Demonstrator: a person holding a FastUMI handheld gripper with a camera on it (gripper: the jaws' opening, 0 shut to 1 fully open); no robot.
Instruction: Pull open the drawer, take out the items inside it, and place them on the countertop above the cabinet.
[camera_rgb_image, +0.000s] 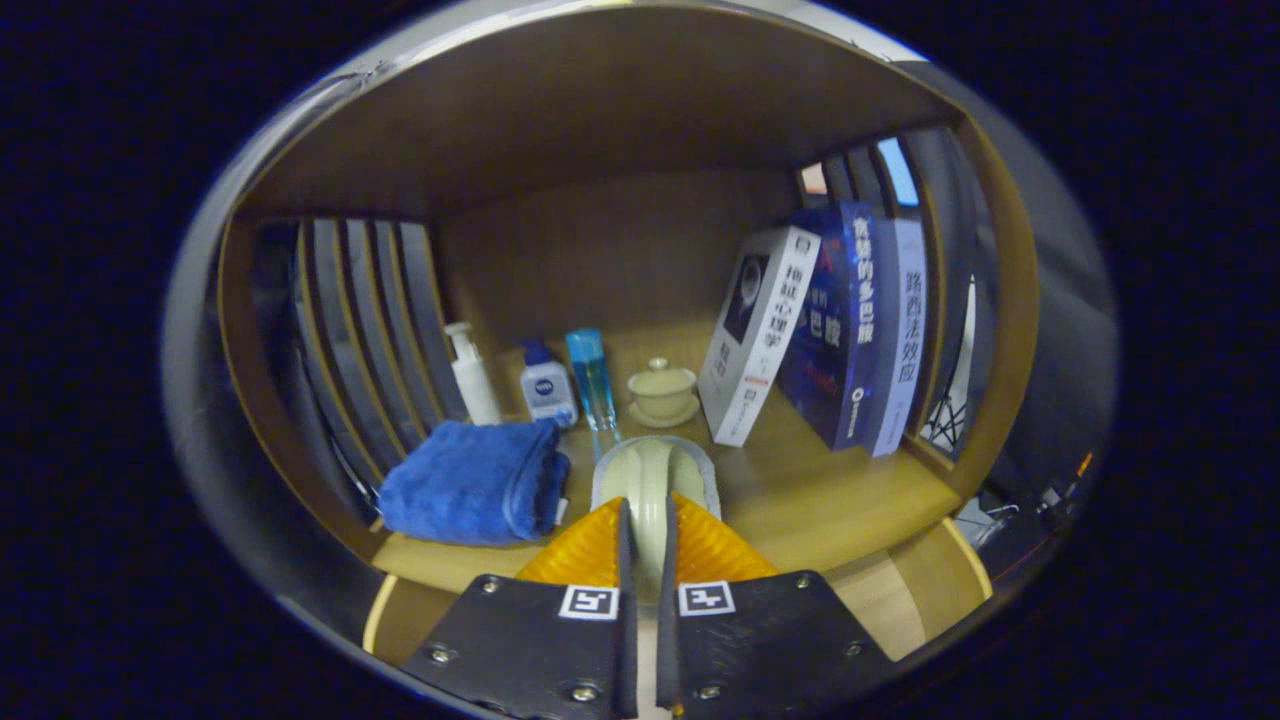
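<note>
- Gripper view: the gripper (646, 520) points level into a wooden shelf bay, and its two fingers are drawn narrow, both pressing the sides of a pale green, glossy ceramic piece with a grey rim (648, 478). It reads as a small dish or lid held on edge, though I cannot tell which.
- That held piece hangs over the wooden countertop (830, 500), near its front edge. The drawer it came from lies somewhere below this outlook.
- At eleven o'clock from the fingertips lies a folded blue towel (472, 482), just beside the held piece.
- Beyond the fingers, toward twelve, stand a white pump bottle (472, 375), a small white bottle with a blue cap (546, 385), a tall clear blue bottle (592, 380) and a pale green lidded ceramic cup on a saucer (662, 392).
- At one to two o'clock, a white paperback (757, 335) leans against upright dark blue books (850, 330).
- Doing the step well, in my judgement: lower the piece onto the bare wood straight ahead, keeping off the towel and short of the blue bottle, and let it touch the wood before the fingers part. Glazed ceramic is slippery and may tip from an edge-on hold.
- Pose: the gripper is held roughly level, fingers side by side, aimed at the back of the bay.
</note>
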